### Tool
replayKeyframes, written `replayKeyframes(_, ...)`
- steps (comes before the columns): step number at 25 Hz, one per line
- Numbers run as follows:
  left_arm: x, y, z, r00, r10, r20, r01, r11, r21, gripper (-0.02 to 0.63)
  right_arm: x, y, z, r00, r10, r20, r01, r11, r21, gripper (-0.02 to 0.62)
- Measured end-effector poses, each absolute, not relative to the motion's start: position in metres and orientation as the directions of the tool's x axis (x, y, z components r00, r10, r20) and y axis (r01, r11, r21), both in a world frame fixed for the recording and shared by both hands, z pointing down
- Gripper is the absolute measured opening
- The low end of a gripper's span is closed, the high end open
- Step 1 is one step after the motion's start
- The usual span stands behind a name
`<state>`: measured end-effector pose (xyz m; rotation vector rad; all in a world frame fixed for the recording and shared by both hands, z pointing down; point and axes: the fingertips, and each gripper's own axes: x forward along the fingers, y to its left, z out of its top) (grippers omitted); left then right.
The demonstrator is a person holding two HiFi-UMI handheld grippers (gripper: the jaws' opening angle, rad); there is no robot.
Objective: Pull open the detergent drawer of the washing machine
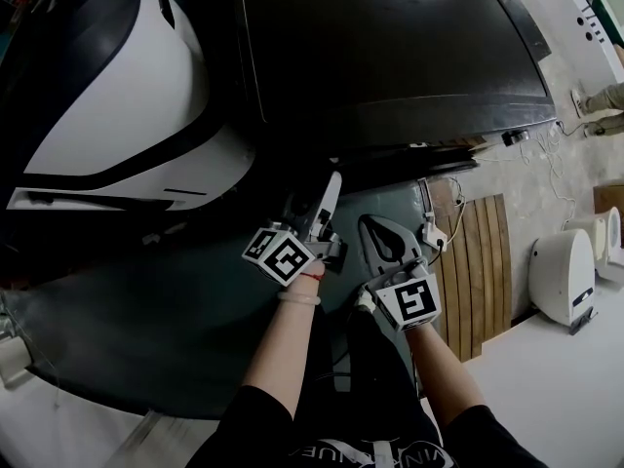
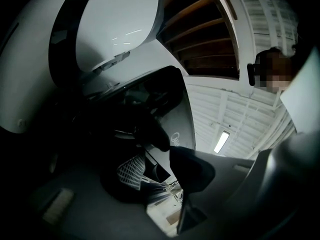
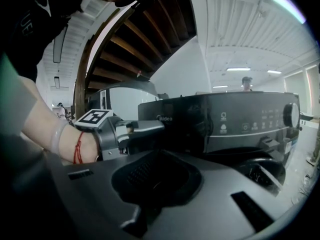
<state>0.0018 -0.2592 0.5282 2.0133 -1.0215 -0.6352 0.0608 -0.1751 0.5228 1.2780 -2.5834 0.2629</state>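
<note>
right gripper view: dark detergent drawer flush, left gripper fingers apart, right gripper fingers together.

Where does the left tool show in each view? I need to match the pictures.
Head view: left tool at centre, beside the right tool, tips toward the washing machine.
Left gripper view: the tool itself, lower middle, jaws apart.
Right gripper view: left of centre, reaching the machine's front.
Shared landmark: the washing machine, top of head view, right of centre in right gripper view.
</note>
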Motion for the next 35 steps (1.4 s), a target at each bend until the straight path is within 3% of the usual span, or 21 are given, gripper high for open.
replayKeyframes(35,0.016,-0.179,0.531,0.502,-0.861,-0.078,-0.522,-0.374,0.766,0.124,0.09,-0.117,0.508,-0.65,-0.709,0.273,-0.744,0.667,-0.037,0.011)
